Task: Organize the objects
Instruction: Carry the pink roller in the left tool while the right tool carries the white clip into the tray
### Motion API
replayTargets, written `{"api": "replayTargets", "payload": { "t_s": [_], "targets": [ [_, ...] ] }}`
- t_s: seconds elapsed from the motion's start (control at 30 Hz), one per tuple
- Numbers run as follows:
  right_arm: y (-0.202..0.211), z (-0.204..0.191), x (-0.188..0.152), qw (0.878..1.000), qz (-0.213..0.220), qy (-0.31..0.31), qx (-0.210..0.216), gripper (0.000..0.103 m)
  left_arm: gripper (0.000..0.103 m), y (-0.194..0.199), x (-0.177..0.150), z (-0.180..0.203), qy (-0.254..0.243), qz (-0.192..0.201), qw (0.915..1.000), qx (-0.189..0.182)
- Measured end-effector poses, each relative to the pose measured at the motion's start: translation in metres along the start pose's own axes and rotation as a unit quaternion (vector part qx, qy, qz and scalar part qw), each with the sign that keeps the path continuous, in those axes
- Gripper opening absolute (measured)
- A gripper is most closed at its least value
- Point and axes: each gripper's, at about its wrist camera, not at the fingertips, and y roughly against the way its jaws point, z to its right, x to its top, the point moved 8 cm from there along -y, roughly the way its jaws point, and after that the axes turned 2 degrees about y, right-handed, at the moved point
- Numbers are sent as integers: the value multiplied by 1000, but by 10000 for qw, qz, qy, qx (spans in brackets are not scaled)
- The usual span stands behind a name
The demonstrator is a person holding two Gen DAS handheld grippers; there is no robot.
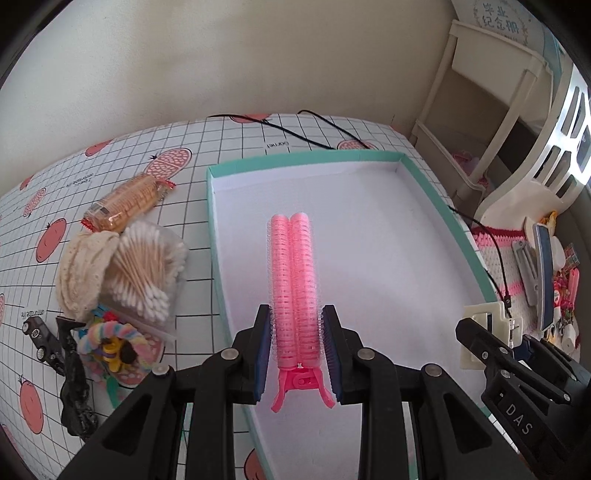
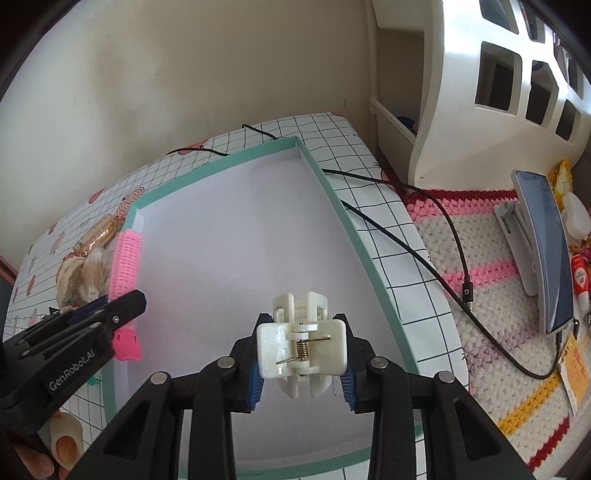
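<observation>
Left gripper (image 1: 295,343) grasps pink plastic roller clip (image 1: 293,280); right gripper (image 2: 301,350) grasps white plastic claw clip (image 2: 302,345). Lower both gently into teal-rimmed white tray (image 1: 212,206) beneath claws, well apart.

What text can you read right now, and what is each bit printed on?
"DAS": label on the right gripper body.
"GenRobot.AI": side of the left gripper.
Chinese characters on the blue-white box, top right: too blurred to read.
Small print on the grid tablecloth: too small to read.
Orange card print: unreadable.
</observation>
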Motion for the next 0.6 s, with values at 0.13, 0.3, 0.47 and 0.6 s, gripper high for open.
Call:
{"api": "replayTargets", "payload": {
  "t_s": [0.13, 0.3, 0.47, 0.6],
  "targets": [
    [-6, -1, -2, 9999, -78, 61, -40, 35, 28, -10, -4, 0, 41, -118, 9999, -10],
    [-14, -2, -5, 9998, -186, 71, -40, 35, 28, -19, -8, -2, 91, -239, 9997, -34],
    [-18, -3, -6, 9997, -250, 26, 5, 35, 28, -23, -10, -1, 70, -273, 9996, -4],
    [-20, -6, -7, 9995, -283, 117, -85, 35, 28, -24, -9, 1, 24, -269, 9996, 31]
  ]
}}
